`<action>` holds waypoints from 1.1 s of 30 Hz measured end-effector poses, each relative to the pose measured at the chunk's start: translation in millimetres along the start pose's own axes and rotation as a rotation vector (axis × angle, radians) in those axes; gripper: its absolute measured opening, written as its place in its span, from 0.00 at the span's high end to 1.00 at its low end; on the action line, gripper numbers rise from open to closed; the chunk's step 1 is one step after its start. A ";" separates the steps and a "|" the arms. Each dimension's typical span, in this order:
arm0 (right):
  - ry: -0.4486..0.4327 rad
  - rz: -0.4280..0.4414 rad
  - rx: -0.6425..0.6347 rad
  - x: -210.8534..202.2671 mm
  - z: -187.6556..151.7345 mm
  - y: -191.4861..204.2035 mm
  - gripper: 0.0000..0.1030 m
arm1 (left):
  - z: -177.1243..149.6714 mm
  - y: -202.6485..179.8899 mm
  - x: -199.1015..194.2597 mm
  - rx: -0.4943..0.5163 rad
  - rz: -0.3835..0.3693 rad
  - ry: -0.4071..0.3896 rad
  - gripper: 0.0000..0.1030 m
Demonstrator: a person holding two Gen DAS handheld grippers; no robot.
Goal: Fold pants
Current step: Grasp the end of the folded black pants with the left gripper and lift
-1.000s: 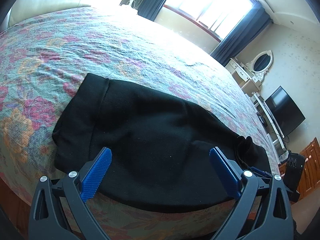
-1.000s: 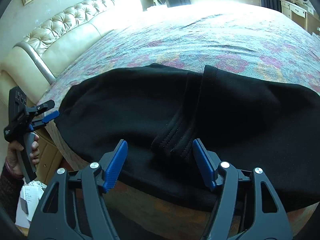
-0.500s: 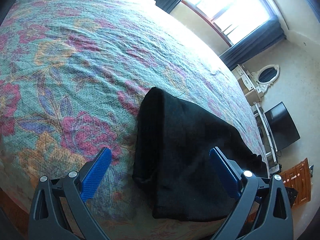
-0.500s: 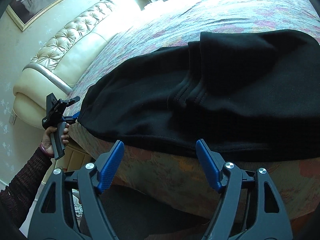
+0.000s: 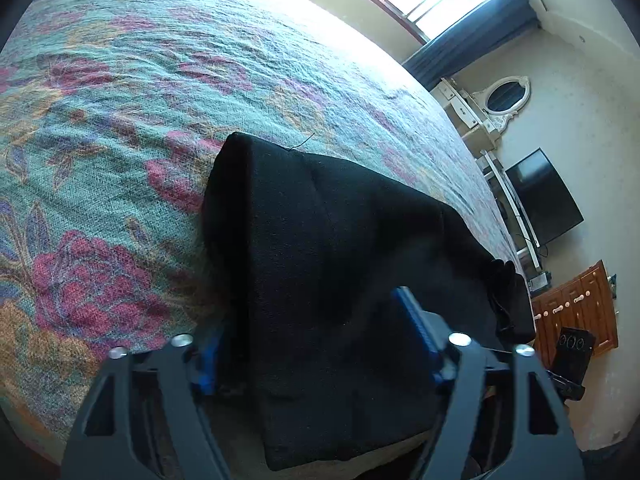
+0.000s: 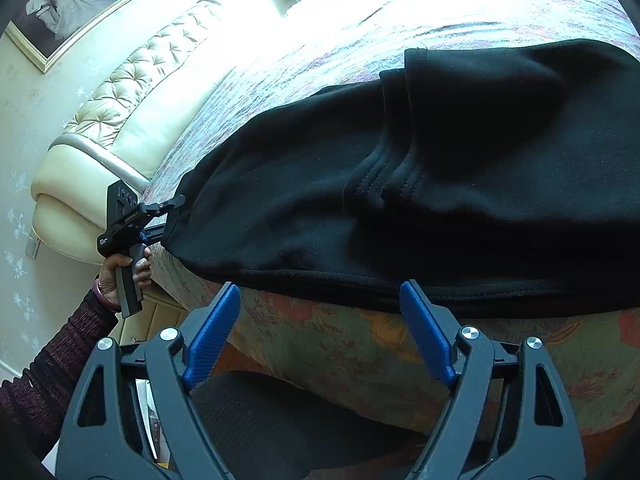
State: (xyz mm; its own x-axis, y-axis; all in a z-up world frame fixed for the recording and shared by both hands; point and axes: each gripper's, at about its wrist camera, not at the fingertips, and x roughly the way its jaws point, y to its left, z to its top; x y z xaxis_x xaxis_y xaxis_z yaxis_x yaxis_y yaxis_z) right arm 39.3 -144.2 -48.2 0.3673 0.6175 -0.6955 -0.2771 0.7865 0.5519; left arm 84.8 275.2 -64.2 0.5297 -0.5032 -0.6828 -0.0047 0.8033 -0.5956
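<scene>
The black pants [image 5: 340,264], thick matte knit fabric, lie folded near the edge of the bed, on a floral bedspread [image 5: 120,128] w/ coarse woven texture, teal ground and pink-red flowers. In the right wrist view the pants [image 6: 320,200] show a ribbed, stitched band in the middle, and the bottom hem hangs a bit over the bed's edge.

The left gripper [image 5: 316,344] has just been closing; its blue ridged pads now clamp the near end of the pants, cloth bunched between them. The left hand [image 6: 120,276], in a dark knit sleeve [image 6: 52,360], holds its handle.

The right gripper [image 6: 320,332] has just been opening; its jaws stand wide apart, nothing between them, just below the hem, not touching.

Behind the bed: a cream tufted headboard [image 6: 132,92], smooth and rounded, and a framed picture [image 6: 68,4]. On the other side, an oval mirror [image 5: 505,94], a flat black TV [image 5: 544,196] and a wood cabinet [image 5: 576,312].
</scene>
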 end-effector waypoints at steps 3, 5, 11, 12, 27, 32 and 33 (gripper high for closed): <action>-0.002 0.001 0.000 -0.8 0.2 -0.1 0.20 | 3.2 16.3 -1.1 -0.076 -0.017 0.011 0.69; -0.006 0.005 0.006 -1.8 0.1 -0.5 0.20 | 4.6 12.5 -2.9 -0.069 -0.007 0.017 0.75; -0.015 0.021 0.017 -13.4 -1.3 -5.1 0.20 | 17.9 -36.5 -24.9 -0.042 -0.055 -0.033 0.86; -0.019 0.024 0.021 -16.4 -2.2 -5.8 0.20 | 20.4 -51.6 -30.4 -0.020 -0.064 -0.043 0.86; -0.132 0.063 0.105 -86.0 -21.7 -31.9 0.20 | 22.0 -270.3 -5.6 0.186 -0.213 -0.050 0.86; -0.174 0.068 0.150 -106.8 -26.0 -46.5 0.20 | 2.0 -338.5 59.4 0.323 -0.184 0.034 0.86; -0.182 0.067 0.160 -110.7 -26.6 -50.3 0.20 | -3.8 -347.8 74.9 0.347 -0.170 0.052 0.86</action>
State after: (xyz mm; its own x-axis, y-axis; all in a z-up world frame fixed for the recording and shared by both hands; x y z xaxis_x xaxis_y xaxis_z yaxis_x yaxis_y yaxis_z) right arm -10.9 -251.8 -11.2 0.5107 0.6450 -0.5685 -0.1674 0.7232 0.6701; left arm 122.9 -43.0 90.3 0.4541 -0.6469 -0.6126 0.3714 0.7624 -0.5299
